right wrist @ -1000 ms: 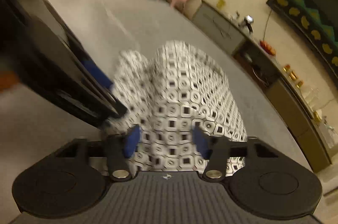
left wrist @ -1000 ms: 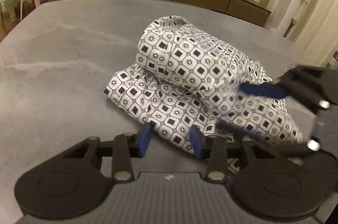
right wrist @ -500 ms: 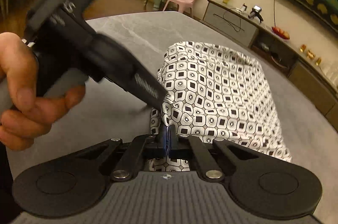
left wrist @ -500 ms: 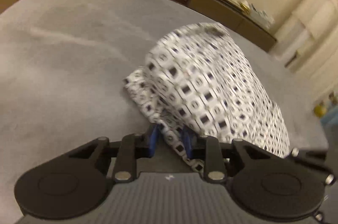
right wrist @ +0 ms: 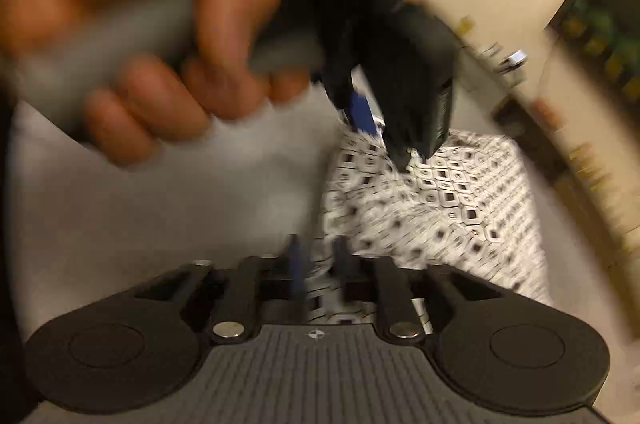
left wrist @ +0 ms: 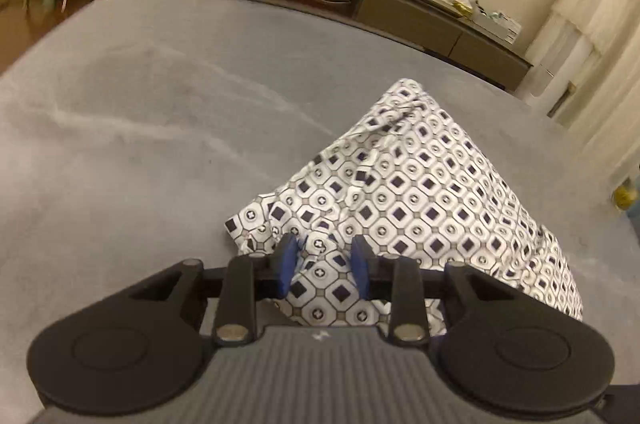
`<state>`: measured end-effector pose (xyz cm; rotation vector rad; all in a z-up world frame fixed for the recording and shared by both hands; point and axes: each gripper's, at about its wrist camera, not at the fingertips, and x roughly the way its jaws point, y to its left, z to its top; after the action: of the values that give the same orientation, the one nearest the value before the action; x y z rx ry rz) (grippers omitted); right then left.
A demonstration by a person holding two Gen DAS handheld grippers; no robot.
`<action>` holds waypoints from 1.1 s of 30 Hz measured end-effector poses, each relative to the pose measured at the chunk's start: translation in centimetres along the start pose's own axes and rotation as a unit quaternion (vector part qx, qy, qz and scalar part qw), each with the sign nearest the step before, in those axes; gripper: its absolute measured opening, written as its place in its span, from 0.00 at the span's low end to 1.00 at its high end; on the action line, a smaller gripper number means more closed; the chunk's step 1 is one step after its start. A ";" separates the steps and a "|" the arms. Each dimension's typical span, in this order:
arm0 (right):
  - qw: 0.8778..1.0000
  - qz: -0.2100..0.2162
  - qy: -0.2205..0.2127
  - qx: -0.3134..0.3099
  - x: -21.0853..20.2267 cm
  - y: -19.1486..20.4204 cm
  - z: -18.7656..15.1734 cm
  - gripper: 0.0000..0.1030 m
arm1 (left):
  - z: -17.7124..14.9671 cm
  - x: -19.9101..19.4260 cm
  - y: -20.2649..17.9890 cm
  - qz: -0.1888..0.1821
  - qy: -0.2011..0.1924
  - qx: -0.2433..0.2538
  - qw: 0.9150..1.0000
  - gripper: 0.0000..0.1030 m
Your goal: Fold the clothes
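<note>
Left wrist, my left gripper [left wrist: 324, 266]: jaws parted, patterned cloth [left wrist: 420, 200] lying between the blue pads, nothing clamped.
Left wrist, cloth: bunched heap on the grey table [left wrist: 140, 128].
Right wrist, my right gripper [right wrist: 318, 264]: blurred; jaws slightly apart over the cloth's near edge; hold uncertain.
Right wrist, left hand [right wrist: 152, 24]: holds its gripper above the cloth.

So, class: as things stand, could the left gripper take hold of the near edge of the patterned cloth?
Probably yes. The left gripper is open, with the patterned cloth lying between its blue pads on the grey table. Nothing blocks it, so closing should pinch the fabric.
</note>
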<state>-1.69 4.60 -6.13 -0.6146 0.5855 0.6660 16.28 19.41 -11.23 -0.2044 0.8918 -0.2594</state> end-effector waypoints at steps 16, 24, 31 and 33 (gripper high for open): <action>0.981 0.063 0.017 0.183 -5.4 -9.3 -3.9 0.30 | -0.5 -0.3 -0.7 0.015 0.006 0.034 0.999 0.30; 0.989 0.003 0.010 0.151 4.1 -16.5 7.4 0.31 | -0.6 0.2 -1.5 0.020 0.005 0.052 0.998 0.30; 0.974 -0.013 0.114 0.195 16.3 -20.5 9.5 0.22 | -0.7 0.5 -0.8 0.009 0.013 0.059 0.998 0.32; 0.971 -0.036 0.126 0.201 17.0 -21.7 10.0 0.22 | -0.5 0.6 -0.6 0.004 0.017 0.056 0.998 0.32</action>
<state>27.53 4.28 -3.67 -0.3384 0.9036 0.3851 16.16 18.62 -11.76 -0.0935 0.9092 -0.3053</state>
